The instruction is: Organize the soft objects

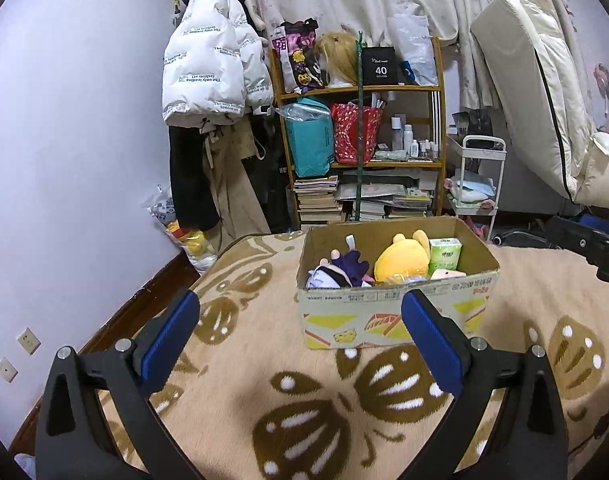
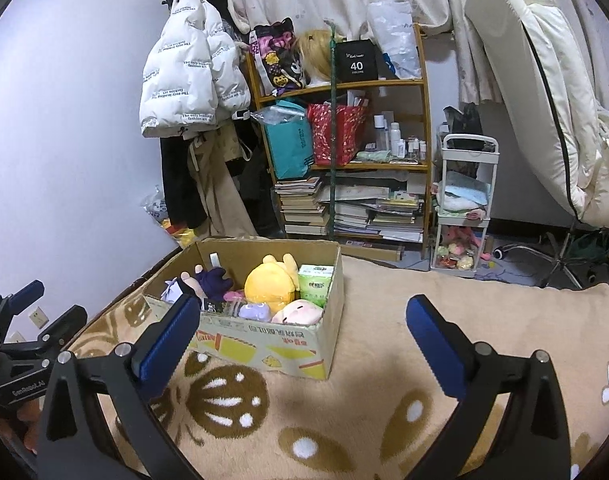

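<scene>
Right wrist view: the cardboard box sits on the beige patterned blanket, left of centre and a little beyond the tool tips. Inside it lie the soft things: a yellow plush in the middle, a dark purple doll to its left, a pink plush and a small lilac one against the near wall, and a green tissue pack at the right end. The right tool stands wide open with nothing between its blue pads. From the left wrist view the left tool is likewise spread wide and empty, with the same box straight ahead.

No loose soft item shows on the blanket around the box, so the gathering looks finished or nearly so; what remains, if anything, lies outside these views. Beyond the bed stand a wooden shelf of bags and books, a white puffer jacket hanging at far left, and a small white cart at far right.
</scene>
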Demonstrator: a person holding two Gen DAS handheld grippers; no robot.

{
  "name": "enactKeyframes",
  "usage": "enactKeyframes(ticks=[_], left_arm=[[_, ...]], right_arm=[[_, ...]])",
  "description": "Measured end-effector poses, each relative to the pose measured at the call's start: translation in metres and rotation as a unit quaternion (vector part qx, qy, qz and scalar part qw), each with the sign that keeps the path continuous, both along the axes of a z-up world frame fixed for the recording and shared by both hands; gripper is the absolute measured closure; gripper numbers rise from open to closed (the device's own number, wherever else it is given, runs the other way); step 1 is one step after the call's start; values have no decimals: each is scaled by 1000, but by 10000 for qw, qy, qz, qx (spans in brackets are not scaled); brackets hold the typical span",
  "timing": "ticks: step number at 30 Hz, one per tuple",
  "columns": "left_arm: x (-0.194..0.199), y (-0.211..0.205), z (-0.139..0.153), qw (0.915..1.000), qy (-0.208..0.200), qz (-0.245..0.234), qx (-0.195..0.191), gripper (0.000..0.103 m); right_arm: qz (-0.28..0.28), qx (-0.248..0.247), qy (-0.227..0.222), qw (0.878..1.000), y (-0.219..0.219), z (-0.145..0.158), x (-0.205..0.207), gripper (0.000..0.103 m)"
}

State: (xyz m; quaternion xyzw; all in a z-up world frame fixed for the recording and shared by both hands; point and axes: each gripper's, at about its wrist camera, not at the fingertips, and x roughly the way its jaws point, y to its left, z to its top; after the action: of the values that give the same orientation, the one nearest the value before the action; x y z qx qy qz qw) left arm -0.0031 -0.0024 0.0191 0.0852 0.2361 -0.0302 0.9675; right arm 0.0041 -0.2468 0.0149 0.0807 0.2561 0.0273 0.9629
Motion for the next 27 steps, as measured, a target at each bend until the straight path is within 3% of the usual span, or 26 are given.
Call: enactKeyframes(ticks=[27], left_arm=[[10,8,-11,9995,83,236,-214,3]], right_arm=[[-222,-222,-9,9995,-7,-16,2,0]])
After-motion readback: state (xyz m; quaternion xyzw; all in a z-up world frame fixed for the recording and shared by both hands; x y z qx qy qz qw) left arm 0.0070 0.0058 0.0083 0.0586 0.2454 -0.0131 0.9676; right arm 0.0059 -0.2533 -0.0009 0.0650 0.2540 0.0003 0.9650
